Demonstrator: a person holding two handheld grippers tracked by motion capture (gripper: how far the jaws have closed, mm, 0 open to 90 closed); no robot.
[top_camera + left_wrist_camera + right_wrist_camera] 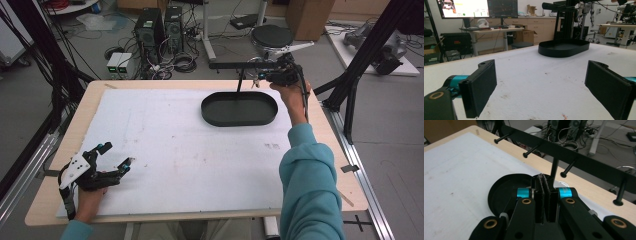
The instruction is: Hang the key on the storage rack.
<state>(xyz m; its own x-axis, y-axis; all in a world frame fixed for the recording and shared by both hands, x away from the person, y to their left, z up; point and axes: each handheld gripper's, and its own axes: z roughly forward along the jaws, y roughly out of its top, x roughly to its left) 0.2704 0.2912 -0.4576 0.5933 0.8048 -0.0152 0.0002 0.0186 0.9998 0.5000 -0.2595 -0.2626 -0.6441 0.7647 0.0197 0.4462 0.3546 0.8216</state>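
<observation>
Right gripper (pixel 544 195) — jaws shut, empty — hovers by black rack (pixel 564 155) over tray (pixel 499 192).

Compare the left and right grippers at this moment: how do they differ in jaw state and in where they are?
The left gripper has its jaws wide apart with nothing between them; the right gripper has its jaws shut together, holding nothing. The left gripper sits low over the white mat near the table's front edge; the right gripper is held up at the far side, above the black oval tray and beside the peg rack. Both are black with teal accents.
</observation>
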